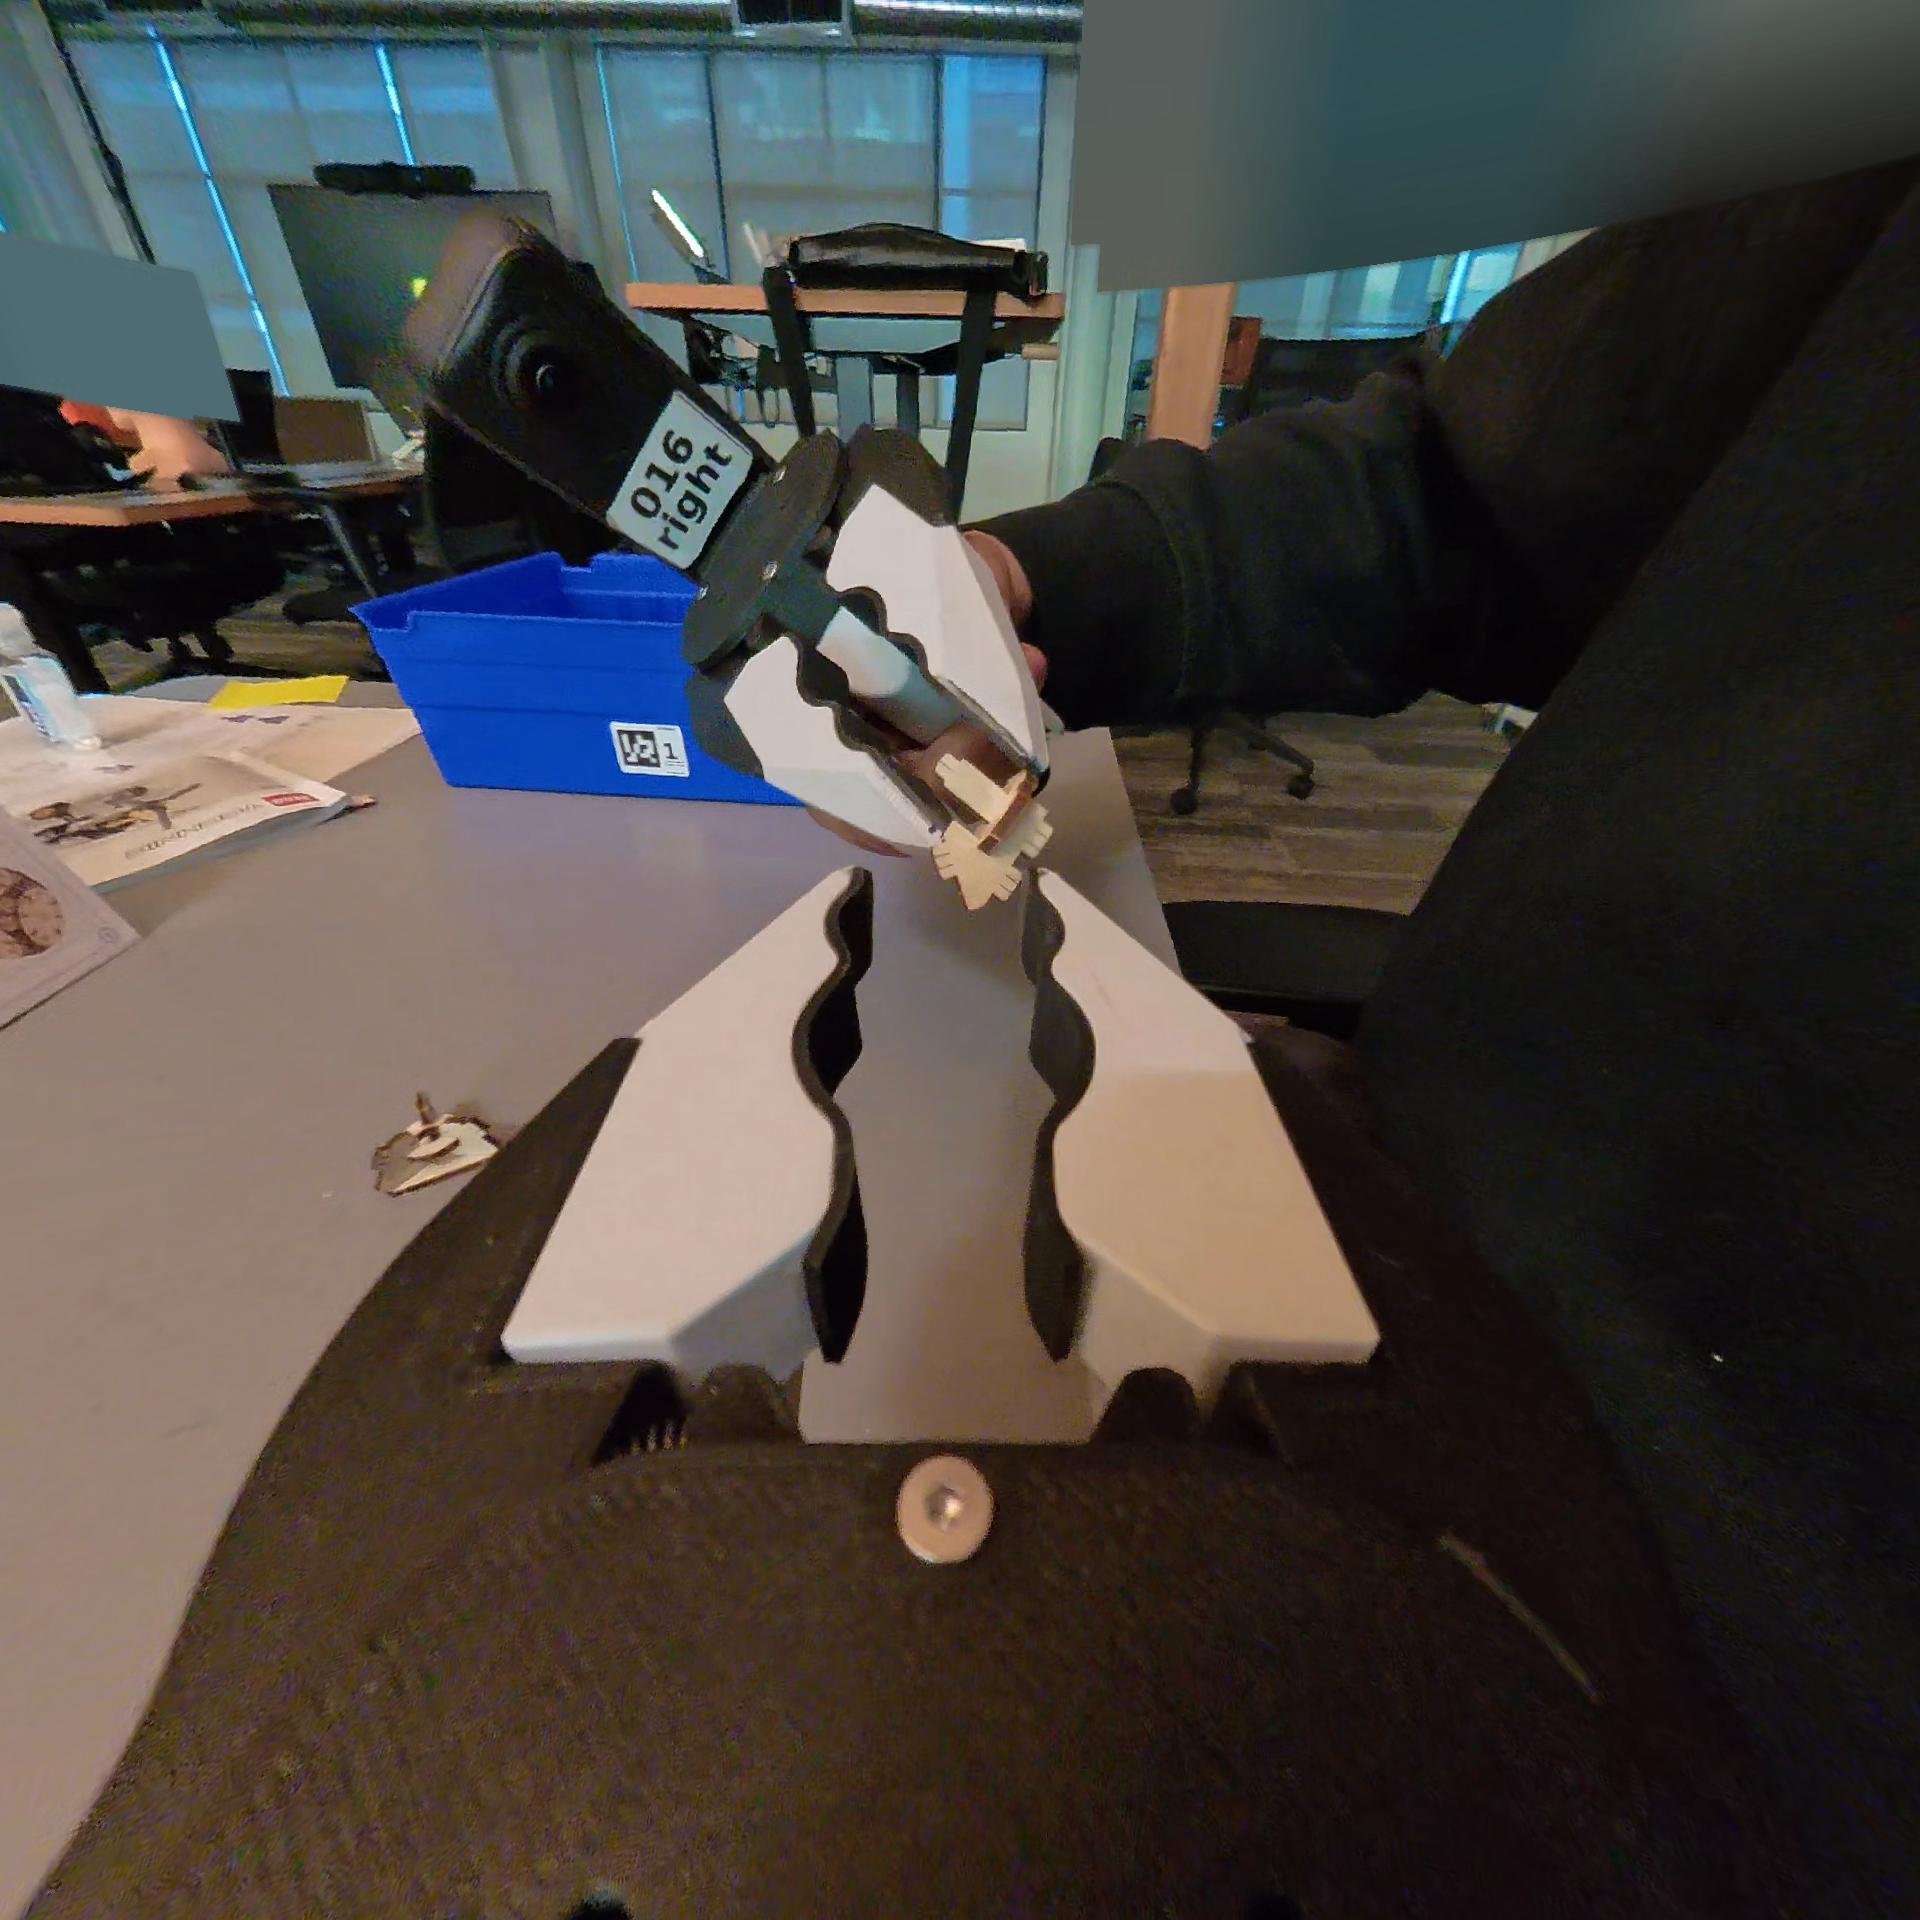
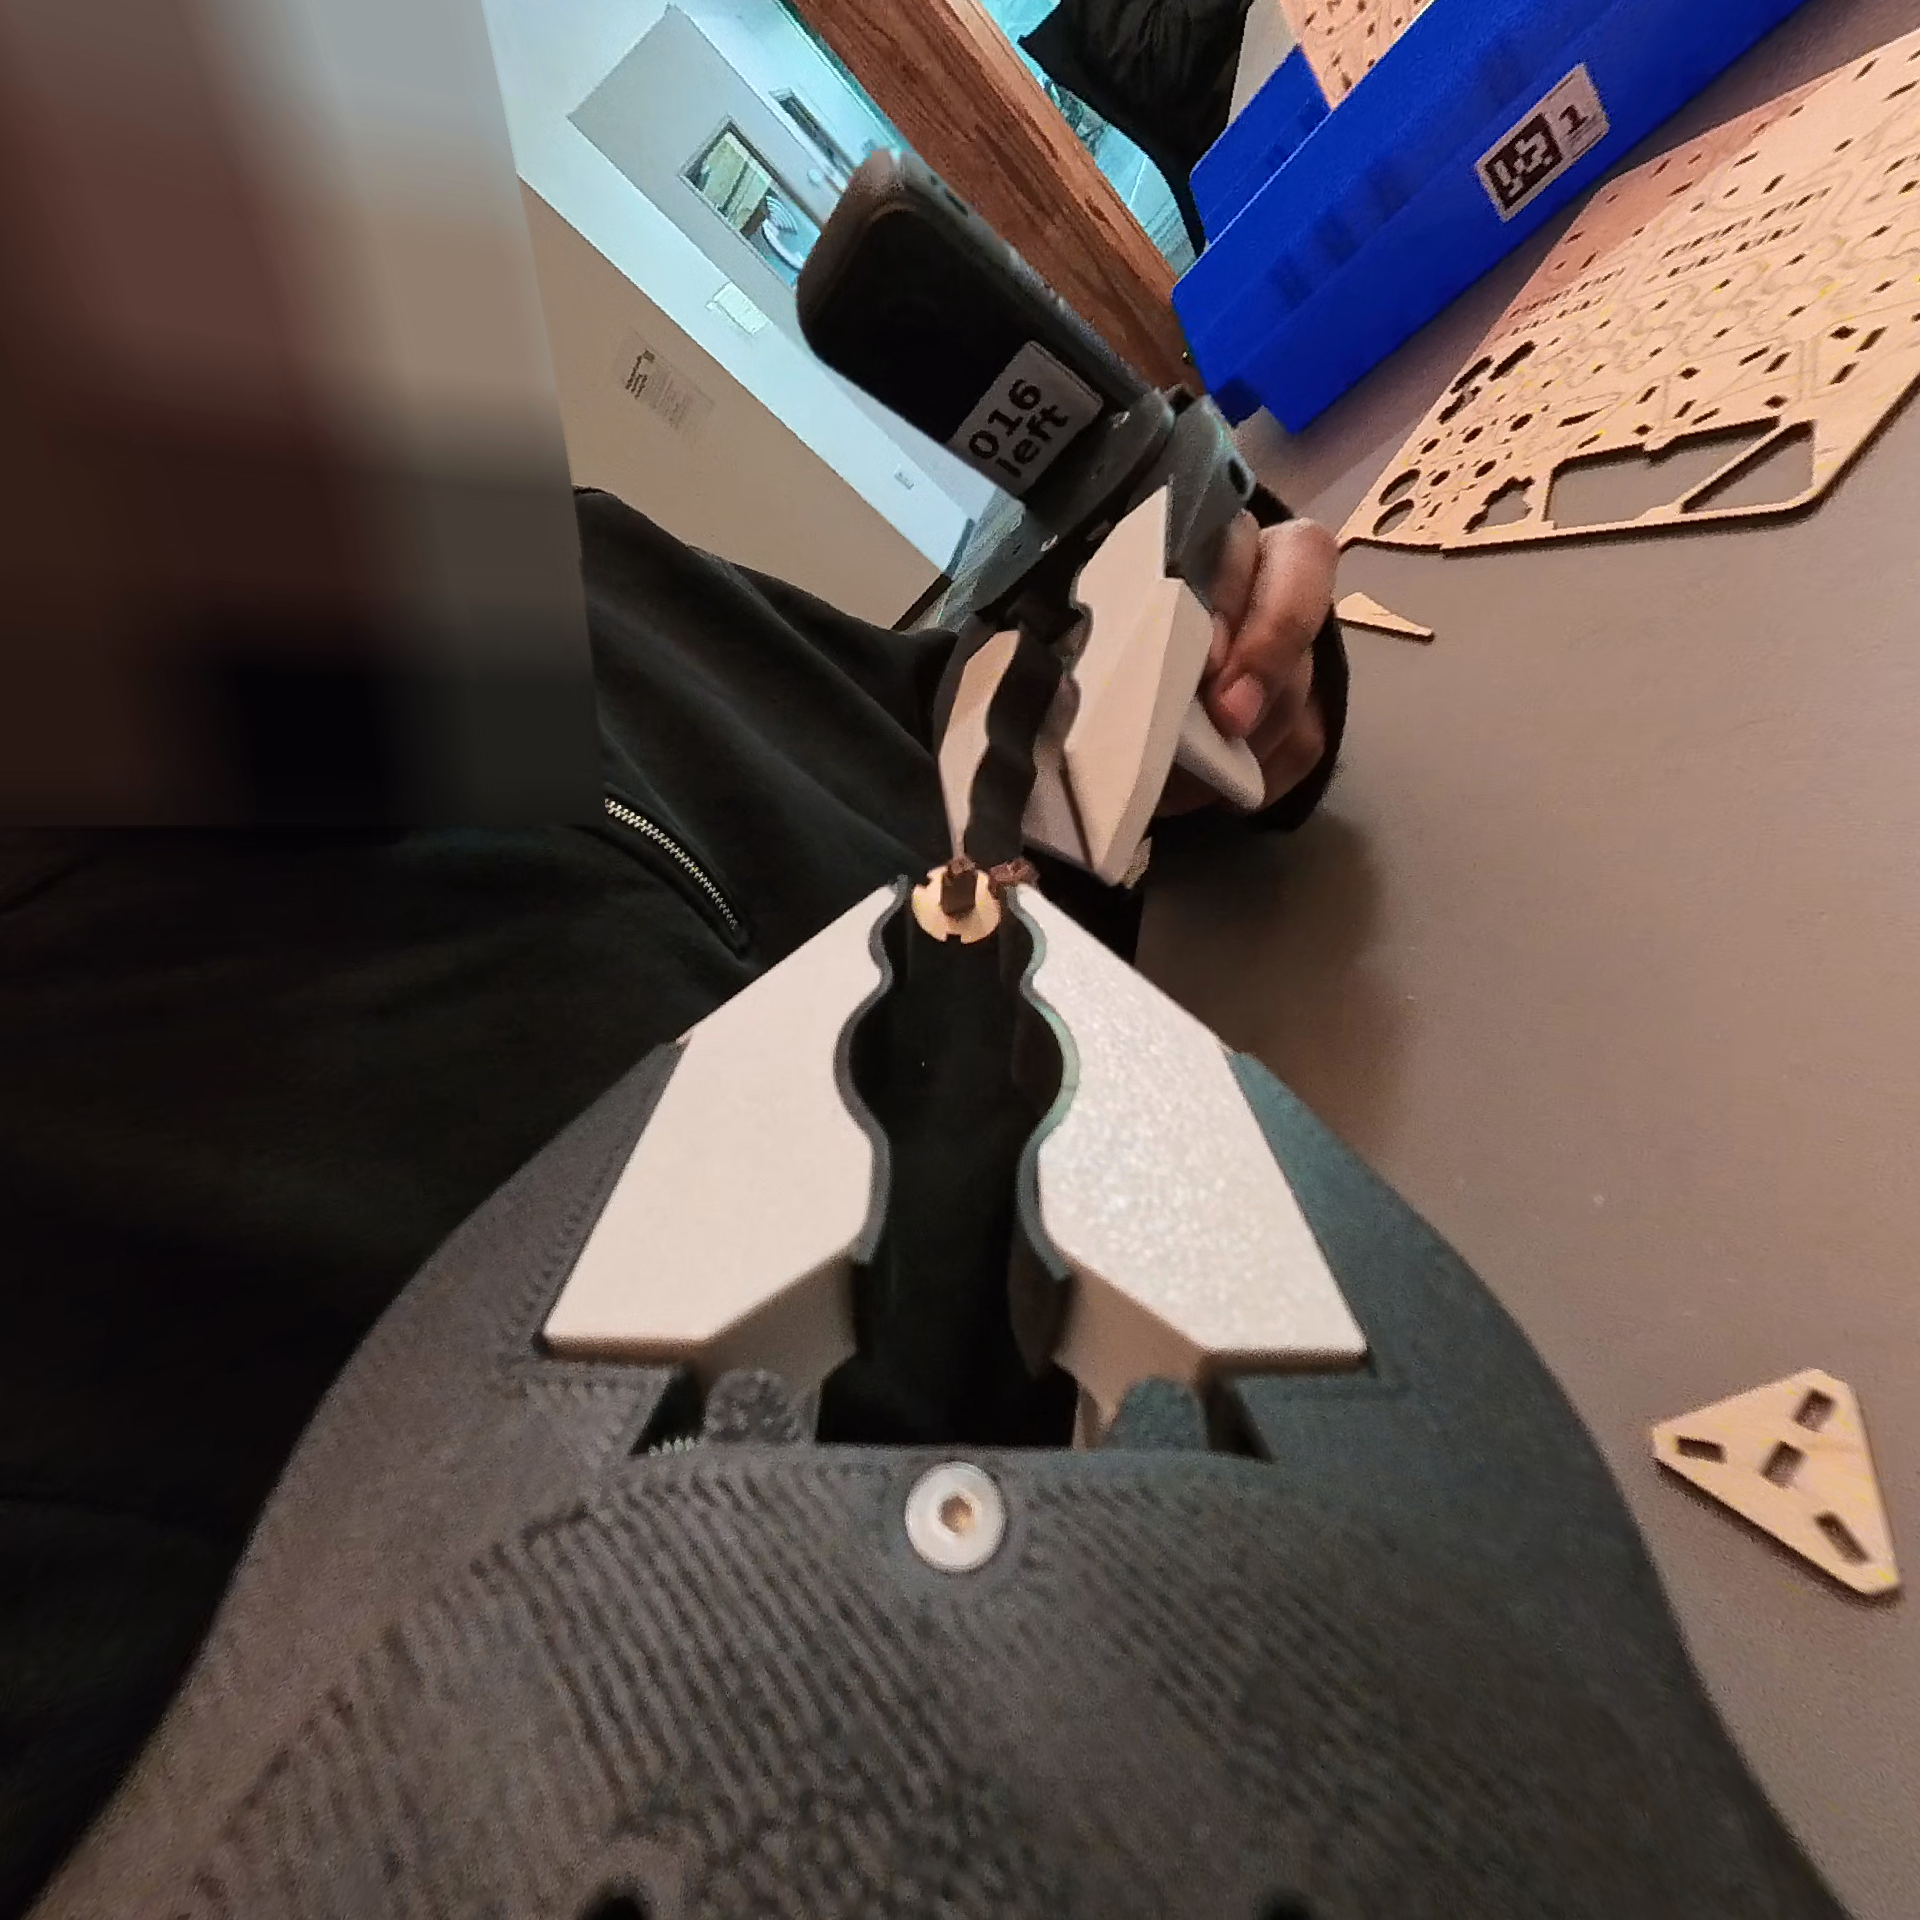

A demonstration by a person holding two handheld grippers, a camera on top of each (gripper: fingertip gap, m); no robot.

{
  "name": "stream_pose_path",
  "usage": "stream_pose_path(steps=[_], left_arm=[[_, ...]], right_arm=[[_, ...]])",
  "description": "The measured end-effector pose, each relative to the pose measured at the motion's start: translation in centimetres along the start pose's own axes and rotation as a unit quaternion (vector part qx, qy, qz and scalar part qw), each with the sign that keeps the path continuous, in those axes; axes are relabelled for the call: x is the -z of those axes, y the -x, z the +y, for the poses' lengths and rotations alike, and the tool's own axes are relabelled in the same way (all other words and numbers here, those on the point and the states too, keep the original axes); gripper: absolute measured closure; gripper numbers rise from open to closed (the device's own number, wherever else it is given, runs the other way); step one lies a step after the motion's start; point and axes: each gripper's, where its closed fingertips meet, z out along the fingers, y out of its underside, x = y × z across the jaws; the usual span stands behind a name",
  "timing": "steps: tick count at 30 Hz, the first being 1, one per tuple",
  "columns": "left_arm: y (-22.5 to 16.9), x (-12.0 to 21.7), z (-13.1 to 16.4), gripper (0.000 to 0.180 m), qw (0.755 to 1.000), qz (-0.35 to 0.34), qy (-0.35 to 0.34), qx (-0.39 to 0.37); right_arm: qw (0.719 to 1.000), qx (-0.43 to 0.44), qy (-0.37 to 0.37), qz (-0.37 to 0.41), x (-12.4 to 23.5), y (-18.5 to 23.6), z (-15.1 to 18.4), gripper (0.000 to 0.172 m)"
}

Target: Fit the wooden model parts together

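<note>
A: What do the right tongs [image 1: 982,831] have?

B: They are clenched on a small wooden gear piece [image 1: 982,842]. It is pale, with toothed edges, and it sticks out past the tips. In the right wrist view the same piece [image 2: 954,902] sits between the 2 fingertips, both pressed on it.

A: And the left tongs [image 1: 951,883]?

B: Released. Their 2 fingers stand apart with only grey tabletop [image 1: 416,935] visible between them. The gear piece hangs just above their tips, near the right finger; I cannot tell if it touches.

A: What lies around?

B: A blue bin [image 1: 540,675] stands behind the right tongs. Booklets [image 1: 177,790] lie at the left edge of the tabletop. A wooden sheet [image 2: 1662,343] with cut-outs lies beside the bin, and a triangle piece [image 2: 1787,1475] with 4 slots lies apart from it.
</note>
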Motion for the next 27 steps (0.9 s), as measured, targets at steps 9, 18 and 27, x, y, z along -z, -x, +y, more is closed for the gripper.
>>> stream_pose_path(steps=[9, 18, 27], left_arm=[[-0.9, 0.2, -0.2, 0.171, 0.998, 0.047, -0.008, 0.033], [-1.7, 0.1, 0.1, 0.171, 0.995, 0.081, 0.001, 0.050], [-0.7, 0.0, 0.8, 0.171, 0.997, 0.052, 0.018, 0.045]], right_arm=[[1.000, 0.001, -0.027, 0.014, 0.1, 0.1, 0.0, 0.157], [0.999, 0.012, -0.011, 0.049, 0.2, 0.2, 1.5, 0.156], [0.985, 0.036, -0.023, 0.167, 2.7, -0.8, 0.0, 0.153]])
